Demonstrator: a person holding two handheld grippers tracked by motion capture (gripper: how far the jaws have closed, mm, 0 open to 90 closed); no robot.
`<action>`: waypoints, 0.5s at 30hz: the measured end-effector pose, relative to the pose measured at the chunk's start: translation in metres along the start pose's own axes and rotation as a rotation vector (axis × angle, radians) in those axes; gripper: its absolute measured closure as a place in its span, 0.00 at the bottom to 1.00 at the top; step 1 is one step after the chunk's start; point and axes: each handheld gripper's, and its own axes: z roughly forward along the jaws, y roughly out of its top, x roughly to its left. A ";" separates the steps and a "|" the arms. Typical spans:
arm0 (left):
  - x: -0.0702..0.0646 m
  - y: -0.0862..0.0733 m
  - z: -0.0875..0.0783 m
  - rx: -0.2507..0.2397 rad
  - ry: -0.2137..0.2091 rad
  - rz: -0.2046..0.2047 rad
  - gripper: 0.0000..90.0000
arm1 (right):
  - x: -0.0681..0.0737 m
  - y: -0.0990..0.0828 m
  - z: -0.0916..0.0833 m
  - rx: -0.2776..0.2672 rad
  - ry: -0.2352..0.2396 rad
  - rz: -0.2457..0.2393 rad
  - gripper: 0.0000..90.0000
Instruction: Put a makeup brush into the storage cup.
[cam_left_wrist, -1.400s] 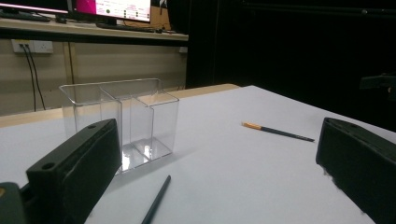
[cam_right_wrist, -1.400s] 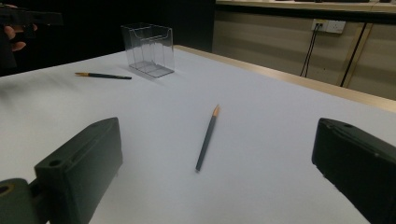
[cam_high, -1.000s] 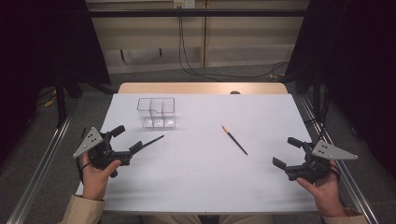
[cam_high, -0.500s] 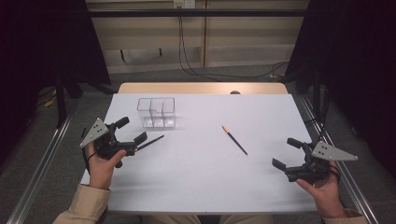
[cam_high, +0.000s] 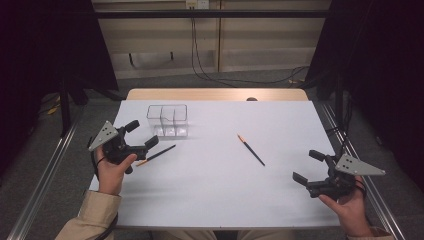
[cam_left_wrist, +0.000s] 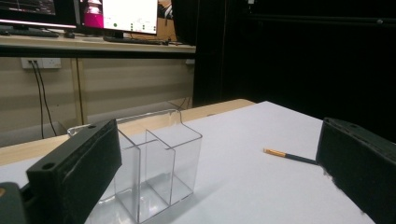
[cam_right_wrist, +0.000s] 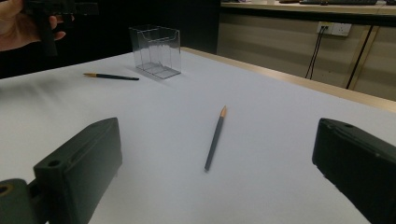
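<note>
Nearby, the clear divided box (cam_high: 167, 120) sits empty; both hand-held grippers gape wide.

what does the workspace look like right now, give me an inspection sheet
surface: white table, bare apart from the items below
job's things: clear box with compartments, upright; left pencil lies flat by the left gripper; middle pencil lies flat, apart from both grippers
clutter: nothing seen
grippers: left gripper open, near the left pencil, holding nothing; right gripper open, holding nothing
cables: wall cables hang behind the table down to the floor
surroundings: dark curtains at both sides, monitors on a shelf
</note>
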 end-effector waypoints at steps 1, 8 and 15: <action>0.000 0.000 0.000 0.000 0.000 0.000 0.00 | 0.000 0.000 0.000 0.000 0.000 0.000 0.01; 0.007 0.001 0.008 0.000 0.009 -0.006 0.00 | 0.000 0.001 0.003 0.000 0.006 -0.002 0.01; 0.010 -0.002 0.019 0.017 0.014 -0.001 0.00 | -0.001 0.001 0.005 -0.001 0.012 -0.003 0.01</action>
